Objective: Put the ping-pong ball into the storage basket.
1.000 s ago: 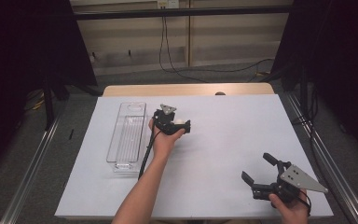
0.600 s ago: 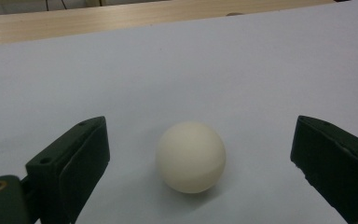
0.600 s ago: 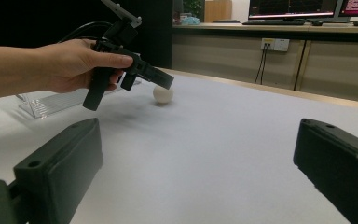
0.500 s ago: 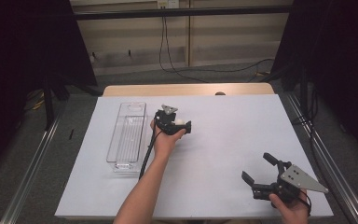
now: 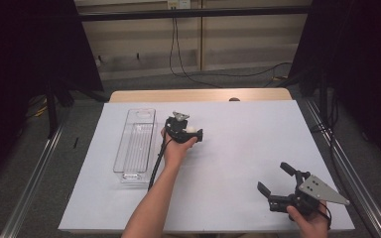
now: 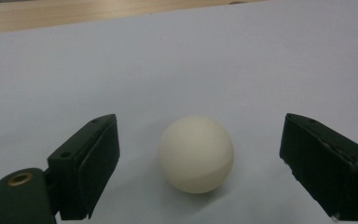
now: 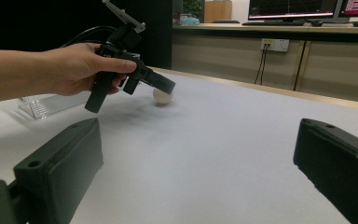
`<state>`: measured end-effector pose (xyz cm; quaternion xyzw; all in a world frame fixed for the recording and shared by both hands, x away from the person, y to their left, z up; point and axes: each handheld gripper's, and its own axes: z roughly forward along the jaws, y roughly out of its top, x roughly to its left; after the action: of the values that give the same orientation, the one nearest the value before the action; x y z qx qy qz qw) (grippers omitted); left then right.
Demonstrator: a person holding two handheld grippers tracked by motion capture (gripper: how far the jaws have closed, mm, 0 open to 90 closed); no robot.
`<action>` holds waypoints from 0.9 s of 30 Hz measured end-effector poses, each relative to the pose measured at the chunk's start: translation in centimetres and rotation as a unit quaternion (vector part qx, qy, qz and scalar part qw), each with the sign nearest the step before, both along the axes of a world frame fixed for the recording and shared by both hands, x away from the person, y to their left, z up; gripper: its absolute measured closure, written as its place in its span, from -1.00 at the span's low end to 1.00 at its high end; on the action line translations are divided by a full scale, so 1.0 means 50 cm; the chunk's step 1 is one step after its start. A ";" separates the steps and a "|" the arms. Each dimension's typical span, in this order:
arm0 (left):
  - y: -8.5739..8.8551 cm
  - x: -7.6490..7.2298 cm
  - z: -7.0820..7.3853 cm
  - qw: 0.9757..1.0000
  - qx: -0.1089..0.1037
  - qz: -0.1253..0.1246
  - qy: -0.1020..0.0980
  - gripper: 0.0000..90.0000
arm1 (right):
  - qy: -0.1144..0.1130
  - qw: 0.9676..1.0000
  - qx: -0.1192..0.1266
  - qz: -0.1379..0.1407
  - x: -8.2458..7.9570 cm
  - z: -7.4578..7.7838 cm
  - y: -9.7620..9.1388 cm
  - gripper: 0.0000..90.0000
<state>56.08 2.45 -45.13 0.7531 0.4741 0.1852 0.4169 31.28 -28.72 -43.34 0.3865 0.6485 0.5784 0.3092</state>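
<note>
A: Near right, the right claw [image 5: 278, 184] idles, spread and holding nothing, well apart from the ball [image 6: 196, 154].

B: And the left claw [image 6: 198, 163]?

A: Mid-counter [image 5: 238, 129], straddling the ball. Its jaws have just been closing, pads not yet touching. The ball sits dead centre between them, the tray [image 5: 135, 146] just left.

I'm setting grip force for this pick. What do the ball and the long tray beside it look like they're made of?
Ball: likely lightweight plastic, like a table tennis ball; cream, matte, smooth, evenly shaded with no sharp glare.
Tray: clear hard plastic, probably acrylic; the white table cover shows through it, and its ribbed floor and edges catch light.
</note>
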 end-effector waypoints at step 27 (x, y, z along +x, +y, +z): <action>0.001 0.010 -0.014 0.999 0.026 -0.006 0.025 -0.28 | 0.000 1.000 0.001 0.001 0.000 0.000 -0.001 -0.98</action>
<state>56.59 2.48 -45.81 0.7712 0.4745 0.1759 0.3861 31.30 -28.76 -43.35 0.3863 0.6481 0.5795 0.3083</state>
